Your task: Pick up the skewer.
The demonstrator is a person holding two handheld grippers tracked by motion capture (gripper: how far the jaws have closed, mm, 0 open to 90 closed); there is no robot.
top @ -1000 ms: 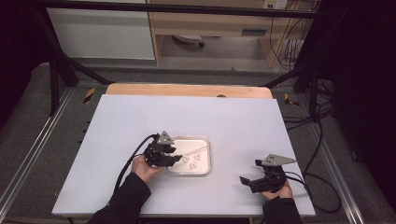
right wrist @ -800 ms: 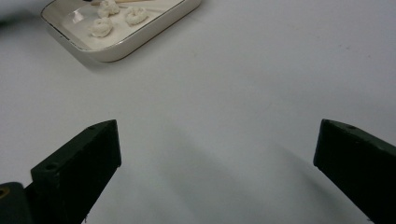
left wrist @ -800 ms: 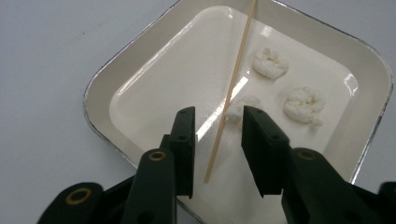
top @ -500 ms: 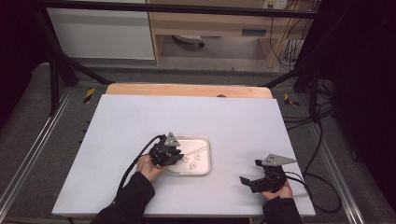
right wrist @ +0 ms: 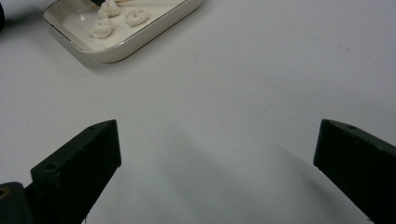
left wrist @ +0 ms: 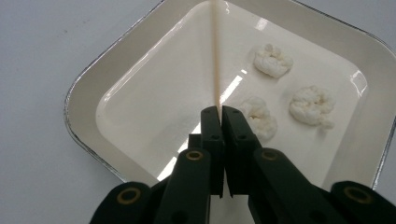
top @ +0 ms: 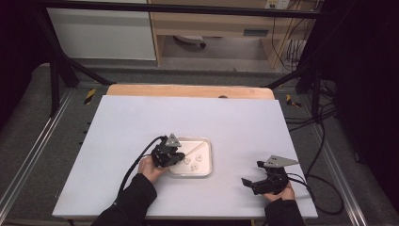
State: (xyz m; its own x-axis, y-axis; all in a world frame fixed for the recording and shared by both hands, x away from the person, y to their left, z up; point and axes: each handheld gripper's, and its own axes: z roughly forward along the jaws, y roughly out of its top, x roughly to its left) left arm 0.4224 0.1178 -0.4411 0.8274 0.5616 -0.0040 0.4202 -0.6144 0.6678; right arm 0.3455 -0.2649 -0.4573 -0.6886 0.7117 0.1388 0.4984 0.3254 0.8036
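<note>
A shallow cream tray (top: 207, 159) lies on the white table just in front of the middle. A thin wooden stick (left wrist: 215, 56) runs along its floor, and three white doughy lumps (left wrist: 273, 60) lie beside it. My left gripper (left wrist: 220, 111) reaches into the tray from its left side (top: 175, 157). Its jaws have just been closing and now pinch the near end of the stick. One lump (left wrist: 259, 119) lies right beside the right jaw. My right gripper (right wrist: 219, 140) rests wide open on bare table at the front right (top: 249, 182), with nothing between its jaws.
The tray (right wrist: 140, 44) lies far off at the upper left in the right gripper view. A cable (top: 136, 160) trails from the left gripper toward the table's front edge. A wooden strip (top: 188, 91) borders the table's far side.
The left hand has shifted a little to the right, further over the tray's left part. The right hand and its gripper have stayed put.
</note>
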